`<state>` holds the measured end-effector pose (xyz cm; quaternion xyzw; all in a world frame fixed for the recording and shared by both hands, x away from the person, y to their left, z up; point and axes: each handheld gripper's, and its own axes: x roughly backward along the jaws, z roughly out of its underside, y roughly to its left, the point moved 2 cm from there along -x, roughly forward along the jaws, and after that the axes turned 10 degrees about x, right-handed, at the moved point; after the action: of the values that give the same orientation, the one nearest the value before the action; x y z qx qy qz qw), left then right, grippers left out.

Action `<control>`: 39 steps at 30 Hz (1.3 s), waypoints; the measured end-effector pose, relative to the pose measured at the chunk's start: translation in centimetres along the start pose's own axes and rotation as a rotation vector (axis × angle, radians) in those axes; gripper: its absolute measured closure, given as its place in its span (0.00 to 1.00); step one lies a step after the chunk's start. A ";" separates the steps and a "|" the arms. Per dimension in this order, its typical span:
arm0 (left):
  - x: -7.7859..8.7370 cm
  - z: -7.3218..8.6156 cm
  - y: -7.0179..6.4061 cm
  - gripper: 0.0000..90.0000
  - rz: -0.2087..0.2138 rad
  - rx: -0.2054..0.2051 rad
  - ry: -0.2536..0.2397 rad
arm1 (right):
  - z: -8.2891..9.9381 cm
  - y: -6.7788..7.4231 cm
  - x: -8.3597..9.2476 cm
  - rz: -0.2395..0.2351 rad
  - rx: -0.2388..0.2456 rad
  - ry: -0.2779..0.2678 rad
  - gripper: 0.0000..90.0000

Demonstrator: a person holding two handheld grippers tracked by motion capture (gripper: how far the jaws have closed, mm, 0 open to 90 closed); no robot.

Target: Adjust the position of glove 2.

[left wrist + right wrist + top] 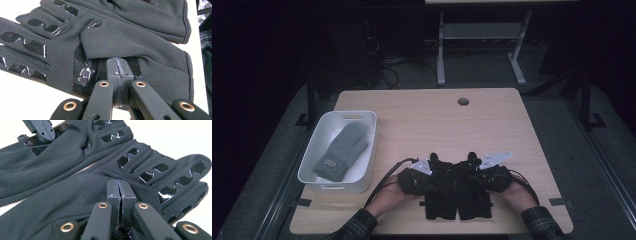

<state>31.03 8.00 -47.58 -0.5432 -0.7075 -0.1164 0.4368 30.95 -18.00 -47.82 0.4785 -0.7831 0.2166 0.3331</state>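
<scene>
two black gloves (457, 192) lie side by side at the near edge of the wooden table (427, 120), between the person's hands. the left gripper (434, 162) rests on the left glove (120, 42) with its jaws pressed together; whether they pinch any fabric i cannot tell. the right gripper (471, 161) sits on the right glove (75, 195), jaws likewise closed tight. at the table's left side a white bin (312, 155) holds a grey mitten (343, 150), well apart from the gloves.
</scene>
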 end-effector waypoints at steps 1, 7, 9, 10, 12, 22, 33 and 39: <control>0.0 0.0 0.0 0.99 0.001 0.004 -0.003 | 0.0 0.0 0.0 0.000 -0.001 0.000 0.98; 1.4 0.0 0.2 0.82 -0.019 0.050 -0.078 | 0.3 -0.5 1.2 0.011 -0.034 -0.035 0.98; 2.2 0.1 0.5 0.74 -0.056 0.072 -0.105 | 0.9 -0.8 1.9 0.023 -0.050 -0.034 1.00; 2.4 0.2 0.7 0.69 -0.075 0.092 -0.114 | 1.2 -1.0 2.2 0.030 -0.058 -0.034 1.00; 2.6 0.4 1.4 0.63 -0.109 0.135 -0.123 | 1.9 -1.3 2.6 0.040 -0.072 -0.026 1.00; 1.2 0.6 2.4 0.59 -0.161 0.191 -0.104 | 3.0 -1.8 3.0 0.053 -0.072 0.006 1.00; 0.9 0.5 1.9 0.90 -0.145 0.198 -0.090 | 3.0 -1.7 2.6 0.048 -0.058 0.019 1.00; 1.4 0.2 2.1 0.97 -0.095 0.234 -0.121 | 3.1 -1.6 2.6 0.041 -0.055 0.021 1.00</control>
<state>32.73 9.86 -47.24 -0.4603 -0.7664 -0.0205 0.4476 30.60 -22.31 -47.98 0.4508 -0.7948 0.2069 0.3496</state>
